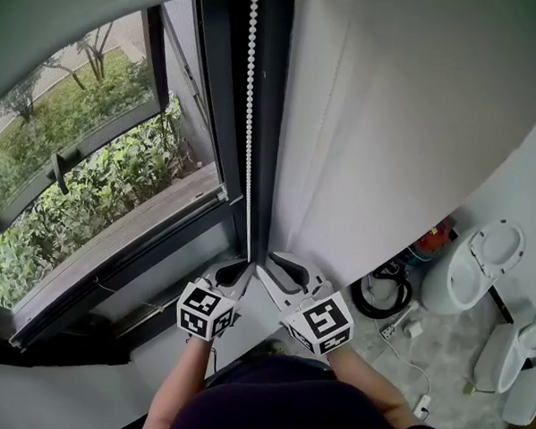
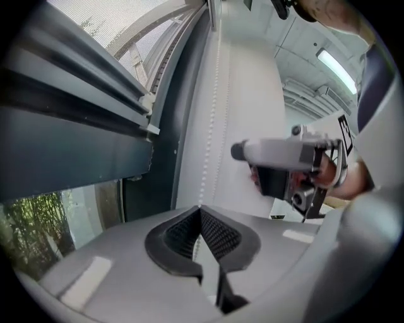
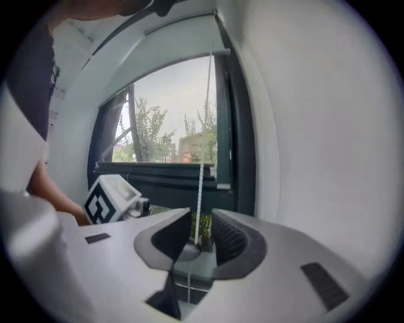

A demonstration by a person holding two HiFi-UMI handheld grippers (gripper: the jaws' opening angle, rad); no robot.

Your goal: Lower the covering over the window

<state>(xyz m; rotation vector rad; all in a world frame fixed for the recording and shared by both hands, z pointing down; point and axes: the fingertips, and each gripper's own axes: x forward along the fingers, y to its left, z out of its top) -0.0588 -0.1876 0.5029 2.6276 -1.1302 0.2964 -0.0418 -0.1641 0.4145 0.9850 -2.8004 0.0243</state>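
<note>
A white bead chain (image 1: pixel 249 118) hangs down the dark window frame (image 1: pixel 222 108), just left of a white wall panel. My left gripper (image 1: pixel 240 269) is shut on the chain's lower part; in the left gripper view the chain (image 2: pixel 211 113) rises out of the closed left gripper (image 2: pixel 201 211). Beside it to the right, my right gripper (image 1: pixel 279 265) stands open. The chain (image 3: pixel 202 158) passes between the spread jaws of the right gripper (image 3: pixel 201 214) without the pads pressing on it. Greenery shows through the glass (image 1: pixel 101 155). A grey band (image 1: pixel 73 11) crosses the window's top.
The white wall panel (image 1: pixel 389 126) fills the right side. On the floor below right lie a coiled black cable (image 1: pixel 382 296), a power strip (image 1: pixel 396 331) and white fixtures (image 1: pixel 480 265). The window sill (image 1: pixel 132 238) runs along the left.
</note>
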